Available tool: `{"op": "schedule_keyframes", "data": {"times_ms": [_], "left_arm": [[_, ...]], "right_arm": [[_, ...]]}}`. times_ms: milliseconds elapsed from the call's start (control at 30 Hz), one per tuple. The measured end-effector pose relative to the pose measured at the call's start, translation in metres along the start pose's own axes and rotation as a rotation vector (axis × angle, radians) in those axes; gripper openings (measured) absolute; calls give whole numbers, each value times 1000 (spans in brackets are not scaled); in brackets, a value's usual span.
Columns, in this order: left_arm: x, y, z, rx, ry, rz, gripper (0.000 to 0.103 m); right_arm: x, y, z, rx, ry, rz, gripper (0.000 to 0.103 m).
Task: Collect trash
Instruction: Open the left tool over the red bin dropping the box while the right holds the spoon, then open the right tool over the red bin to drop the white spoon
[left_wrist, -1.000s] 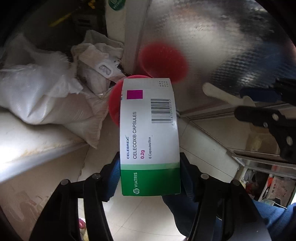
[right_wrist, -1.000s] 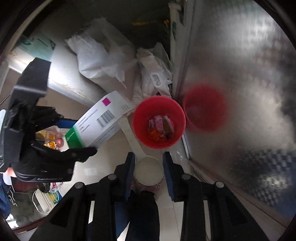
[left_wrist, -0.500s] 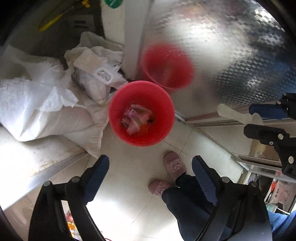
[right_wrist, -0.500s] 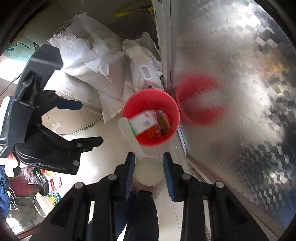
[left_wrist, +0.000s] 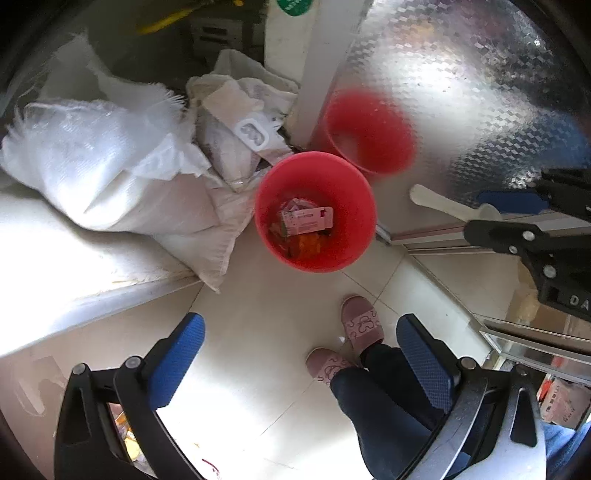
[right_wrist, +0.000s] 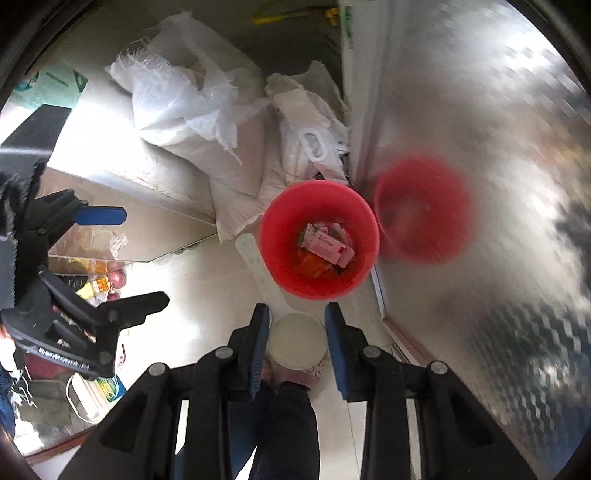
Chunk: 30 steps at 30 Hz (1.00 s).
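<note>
The right gripper (right_wrist: 297, 341) is pointing straight down at the floor (right_wrist: 207, 295), its fingers (right_wrist: 258, 339) pinching the round bowl of a white plastic scoop (right_wrist: 295, 345) between the blue pads. The scoop's long flat handle is running away from the fingers toward the red bin (right_wrist: 364, 221), its tip lying just beside the bin's rim on the side away from the metal cabinet, so the long axis is slanting up and slightly left in the right wrist view, not across the bin's mouth. The bin is sitting on the floor just ahead of the fingers, against the corner where the patterned metal cabinet (right_wrist: 480, 110) meets the pile of white sacks (right_wrist: 184, 110); the cabinet's face is showing a blurred red reflection of it. The scoop is therefore hanging short of the opening, and the judgement is that the coming move needs the right hand carried forward until the bowl is over the mouth before the fingers let go. The left gripper (left_wrist: 301, 362) is also pointing down, its fingers (left_wrist: 177, 354) spread as wide as they go and holding nothing, having just been opening. The medicine box (left_wrist: 306, 220) is lying flat inside the bin on top of orange and pink wrappers. The right hand is the one carrying trash and is the nearer to the bin; the person's slippered feet (left_wrist: 360, 326) are standing on the floor near it.
</note>
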<state>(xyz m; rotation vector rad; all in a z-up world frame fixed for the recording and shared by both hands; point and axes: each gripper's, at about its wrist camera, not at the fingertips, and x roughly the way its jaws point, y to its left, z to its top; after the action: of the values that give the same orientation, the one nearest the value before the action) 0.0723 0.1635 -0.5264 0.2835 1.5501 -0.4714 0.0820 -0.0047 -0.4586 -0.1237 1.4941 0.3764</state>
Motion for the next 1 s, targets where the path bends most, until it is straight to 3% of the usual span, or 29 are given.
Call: {"op": "schedule_keyframes", "data": {"times_ms": [467, 533, 567, 600, 1000], "left_arm": [[4, 27, -25, -102, 8, 24, 103], [4, 28, -27, -105, 12, 21, 103], [3, 29, -28, -106, 12, 13, 103], [2, 29, -29, -107, 10, 7, 103], [-20, 26, -40, -106, -20, 26, 103]], "right_arm": [[29, 21, 22, -103, 15, -23, 29], [30, 21, 23, -99, 18, -36, 45], [30, 21, 22, -94, 17, -40, 68], [29, 21, 22, -89, 11, -44, 81], [7, 24, 12, -67, -25, -77, 92]]}}
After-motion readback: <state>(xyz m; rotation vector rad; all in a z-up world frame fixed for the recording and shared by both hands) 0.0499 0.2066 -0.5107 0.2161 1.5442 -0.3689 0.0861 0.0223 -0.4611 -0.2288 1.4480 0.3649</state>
